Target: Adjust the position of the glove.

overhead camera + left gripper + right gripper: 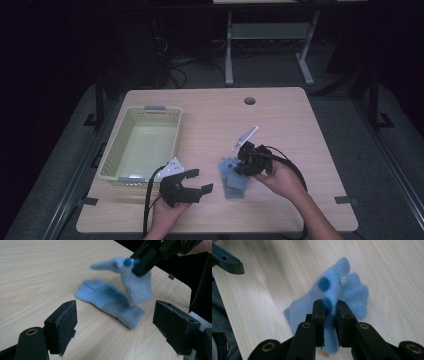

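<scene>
Two light blue gloves are near the table's front middle. One glove (110, 300) lies flat on the wood. The other glove (136, 283), with dark blue dots, hangs lifted above it, and my right gripper (330, 307) is shut on it. In the high view that right gripper (246, 161) sits over the gloves (233, 181). My left gripper (196, 181) is open to the left of the gloves, with nothing between its jaws; from its own view the left gripper (115, 320) faces the flat glove.
A pale yellow-green basket (114, 150) stands at the table's left, beside my left hand. A round cable hole (249, 101) is near the far edge. The wooden table (300, 130) has bare room on its right and far side.
</scene>
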Demonstrator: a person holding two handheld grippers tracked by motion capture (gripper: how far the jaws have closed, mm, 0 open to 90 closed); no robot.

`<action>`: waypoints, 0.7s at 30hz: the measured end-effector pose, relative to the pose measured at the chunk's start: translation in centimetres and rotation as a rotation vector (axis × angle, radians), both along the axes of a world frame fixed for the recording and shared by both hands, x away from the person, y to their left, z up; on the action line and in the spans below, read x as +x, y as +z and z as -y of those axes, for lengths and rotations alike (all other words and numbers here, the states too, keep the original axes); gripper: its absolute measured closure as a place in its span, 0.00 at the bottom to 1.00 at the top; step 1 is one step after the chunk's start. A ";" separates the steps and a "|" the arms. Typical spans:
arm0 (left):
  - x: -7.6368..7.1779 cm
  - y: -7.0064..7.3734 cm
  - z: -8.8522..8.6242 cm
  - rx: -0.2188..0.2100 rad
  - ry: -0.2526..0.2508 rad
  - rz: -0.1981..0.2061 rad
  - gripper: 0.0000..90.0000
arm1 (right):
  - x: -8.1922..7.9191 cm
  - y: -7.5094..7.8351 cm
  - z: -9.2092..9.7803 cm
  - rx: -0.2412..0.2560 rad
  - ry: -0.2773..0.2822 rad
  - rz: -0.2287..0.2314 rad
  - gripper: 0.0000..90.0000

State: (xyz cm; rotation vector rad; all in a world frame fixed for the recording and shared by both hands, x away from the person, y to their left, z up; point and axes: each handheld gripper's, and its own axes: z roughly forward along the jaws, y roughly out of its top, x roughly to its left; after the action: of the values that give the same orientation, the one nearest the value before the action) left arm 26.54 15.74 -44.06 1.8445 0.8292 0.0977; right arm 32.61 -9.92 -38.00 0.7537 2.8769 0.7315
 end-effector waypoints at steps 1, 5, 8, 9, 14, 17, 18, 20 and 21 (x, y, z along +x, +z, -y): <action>0.0 0.0 0.0 0.003 -0.002 0.001 0.21 | 0.0 -0.1 -0.1 -0.004 0.008 0.001 0.87; 0.0 0.0 0.0 0.005 -0.003 0.000 0.21 | 0.0 -0.4 -0.5 -0.012 0.027 -0.010 0.87; 0.0 0.0 0.0 0.006 -0.003 0.002 0.21 | 0.0 -0.6 -0.8 -0.018 0.039 -0.015 0.87; 0.0 0.0 0.0 0.006 -0.003 0.001 0.21 | 0.0 -0.7 -0.8 -0.020 0.044 -0.018 0.87; 0.0 0.0 0.0 0.002 0.000 -0.001 0.21 | -0.1 -0.9 -0.9 -0.027 0.061 -0.038 0.86; 0.0 0.0 0.1 0.003 -0.003 -0.001 0.21 | -0.1 -1.0 -1.0 -0.034 0.071 -0.040 0.86; 0.0 -0.1 0.1 0.004 -0.004 0.000 0.21 | -0.1 -1.0 -1.0 -0.034 0.071 -0.040 0.86; 0.0 -0.1 0.1 0.006 -0.004 -0.003 0.21 | -0.1 -1.1 -1.1 -0.036 0.070 -0.044 0.86; 0.0 -0.1 0.1 0.006 -0.004 -0.003 0.21 | -0.1 -1.2 -1.2 -0.040 0.074 -0.044 0.86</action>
State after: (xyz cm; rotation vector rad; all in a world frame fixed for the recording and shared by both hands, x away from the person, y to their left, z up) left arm 26.53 15.64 -44.14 1.8521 0.8281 0.0952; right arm 32.53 -8.74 -39.16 0.6704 2.9641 0.6712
